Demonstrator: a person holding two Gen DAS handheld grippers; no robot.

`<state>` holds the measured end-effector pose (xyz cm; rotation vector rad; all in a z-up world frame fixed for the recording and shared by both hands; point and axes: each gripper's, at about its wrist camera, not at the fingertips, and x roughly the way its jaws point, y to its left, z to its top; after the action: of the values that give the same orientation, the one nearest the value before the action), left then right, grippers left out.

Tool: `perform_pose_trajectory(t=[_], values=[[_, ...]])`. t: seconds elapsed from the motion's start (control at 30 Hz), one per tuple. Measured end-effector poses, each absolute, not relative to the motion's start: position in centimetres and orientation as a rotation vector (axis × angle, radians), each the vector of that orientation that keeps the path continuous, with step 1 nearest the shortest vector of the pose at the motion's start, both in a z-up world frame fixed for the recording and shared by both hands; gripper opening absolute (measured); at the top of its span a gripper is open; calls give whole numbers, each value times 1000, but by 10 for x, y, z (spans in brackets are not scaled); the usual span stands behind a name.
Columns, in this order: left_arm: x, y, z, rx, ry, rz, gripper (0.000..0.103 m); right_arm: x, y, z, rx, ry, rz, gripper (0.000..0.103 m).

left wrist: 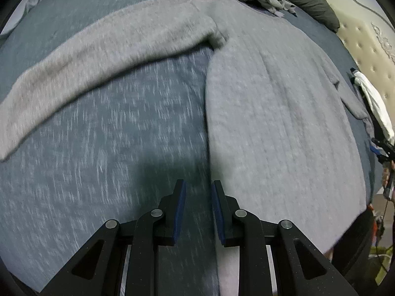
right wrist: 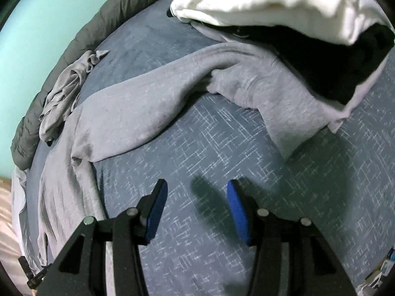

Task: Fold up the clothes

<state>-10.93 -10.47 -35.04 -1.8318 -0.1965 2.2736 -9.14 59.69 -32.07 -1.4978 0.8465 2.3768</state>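
Grey knit fills most of what I see: a sweater [left wrist: 271, 103] spread flat on the blue-grey bedspread [left wrist: 111, 135], its body running away from me and one sleeve [left wrist: 98, 59] stretched out to the left. My left gripper [left wrist: 198, 192] points steeply down just beside the sweater's near left edge, its jaws a narrow gap apart with nothing between the blue pads [left wrist: 180, 209], only bedspread beneath. From my right gripper [right wrist: 196, 192] I see the sweater's other sleeve [right wrist: 138, 113] lying folded across the cover ahead, with the cuff end [right wrist: 291, 133] closer on the right. That gripper's jaws stand about half open and hold nothing; bare bedspread and their own shadow lie between them. A crumpled grey garment [right wrist: 66, 91] sits further left against a dark quilt [right wrist: 59, 74], and a stack of white cloth [right wrist: 271, 2] over black lies at the top right.
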Motion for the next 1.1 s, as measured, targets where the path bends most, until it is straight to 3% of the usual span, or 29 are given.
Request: perform_pose_trajectory(t=[0.17, 0.47, 0.83, 0.9, 0.93, 0.97, 1.0, 1.1], values=[[-78, -102, -359, -1880, -226, 2203, 34, -84, 572, -328, -1676, 875, 2376, 51], [-22, -100, -376, -1972, -306, 2074, 35, -53, 486, -344, -2207, 643, 2409, 51], [11, -101, -386, -1994, -385, 2032, 36, -14, 437, -355, -2399, 448, 2401, 51], [14, -100, -388, -1987, -366, 2027, 35, -10, 435, -356, -2403, 422, 2404, 46], [14, -99, -388, -1985, -358, 2022, 32, -9, 434, -356, -2402, 406, 2405, 38], [15, -98, -388, -1981, -352, 2017, 13, -7, 435, -357, -2399, 395, 2406, 28], [16, -97, -387, -1972, -348, 2008, 3, -4, 436, -357, -2397, 396, 2410, 23], [21, -93, -378, -1944, -305, 2015, 3, 3, 436, -354, -2395, 411, 2437, 7]])
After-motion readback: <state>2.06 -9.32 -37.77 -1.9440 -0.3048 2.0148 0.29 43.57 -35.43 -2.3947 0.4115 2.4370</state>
